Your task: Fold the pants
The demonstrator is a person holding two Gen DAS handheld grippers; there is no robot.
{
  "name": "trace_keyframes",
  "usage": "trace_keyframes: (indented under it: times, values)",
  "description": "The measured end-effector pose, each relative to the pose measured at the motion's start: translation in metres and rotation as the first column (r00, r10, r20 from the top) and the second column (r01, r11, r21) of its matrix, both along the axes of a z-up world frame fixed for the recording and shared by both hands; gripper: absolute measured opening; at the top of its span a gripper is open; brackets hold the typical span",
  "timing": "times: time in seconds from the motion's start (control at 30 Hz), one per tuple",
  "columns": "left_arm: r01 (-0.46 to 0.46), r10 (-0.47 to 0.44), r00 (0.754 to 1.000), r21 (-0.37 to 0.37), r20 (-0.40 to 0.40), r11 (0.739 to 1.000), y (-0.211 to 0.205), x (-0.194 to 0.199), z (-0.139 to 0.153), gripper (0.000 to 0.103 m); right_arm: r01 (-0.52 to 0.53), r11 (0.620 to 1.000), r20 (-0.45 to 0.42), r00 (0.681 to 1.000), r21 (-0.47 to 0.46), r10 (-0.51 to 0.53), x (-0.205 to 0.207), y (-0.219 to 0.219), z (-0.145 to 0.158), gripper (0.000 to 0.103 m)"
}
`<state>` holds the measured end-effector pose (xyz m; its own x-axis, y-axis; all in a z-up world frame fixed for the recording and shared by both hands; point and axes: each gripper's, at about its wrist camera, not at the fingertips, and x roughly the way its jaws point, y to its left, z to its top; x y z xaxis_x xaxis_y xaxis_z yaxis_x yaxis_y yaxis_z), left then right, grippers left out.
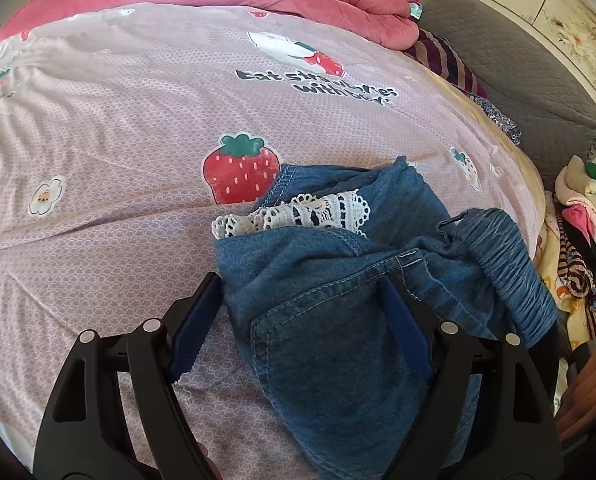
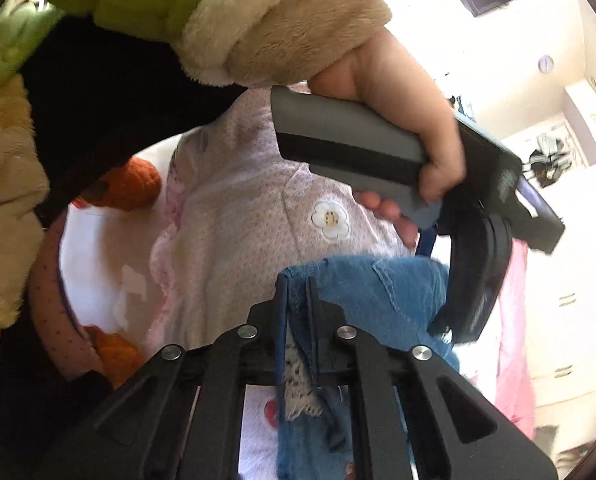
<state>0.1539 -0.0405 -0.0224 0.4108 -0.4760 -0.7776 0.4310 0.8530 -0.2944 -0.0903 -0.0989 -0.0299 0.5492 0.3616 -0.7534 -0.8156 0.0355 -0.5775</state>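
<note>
Denim fills the space between my left gripper [image 1: 298, 300], whose blue pads stand spread wide, one on either flank of the cloth; I cannot tell whether they press it. These are the pants [image 1: 338, 280], bunched on the pink strawberry bedsheet [image 1: 118, 120] at about five o'clock in the left wrist view. Their long axis runs from six o'clock up toward twelve, with the white lace trim [image 1: 294, 212] at the far end and the gathered waistband [image 1: 506, 256] curling off toward three o'clock. A back pocket faces up just ahead of me.

My right gripper [image 2: 298, 288] is squeezed nearly together, pinching a folded edge of the pants, which hang down toward six o'clock between the arms. At one o'clock in that view, my left hand [image 2: 398, 92] grips the grey handle [image 2: 346, 140] of the other tool.
</note>
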Motion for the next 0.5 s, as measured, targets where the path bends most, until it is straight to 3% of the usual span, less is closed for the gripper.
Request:
trace_keyframes:
  times: [0.2, 0.3, 0.43, 0.5]
  values:
    - [0.003, -0.003, 1.0, -0.002, -0.003, 1.0, 0.0, 0.002, -0.003, 0.074, 0.039, 0.998, -0.041, 0.998, 0.053, -0.037, -0.002, 0.004, -0.013, 0.008]
    - [0.001, -0.001, 1.0, 0.001, 0.003, 1.0, -0.001, 0.002, -0.004, 0.075, 0.105, 0.987, -0.113, 0.989, 0.123, -0.091, 0.006, -0.003, -0.006, 0.008]
    - [-0.006, 0.006, 1.0, 0.013, 0.026, 1.0, -0.003, 0.0, -0.004, 0.075, 0.227, 0.945, -0.221, 0.959, 0.235, -0.175, 0.017, -0.011, 0.007, 0.012]
    - [-0.004, 0.003, 0.999, 0.012, 0.042, 1.0, -0.002, -0.003, 0.0, 0.075, 0.287, 0.898, -0.286, 0.939, 0.334, -0.194, 0.017, -0.021, 0.027, 0.012]
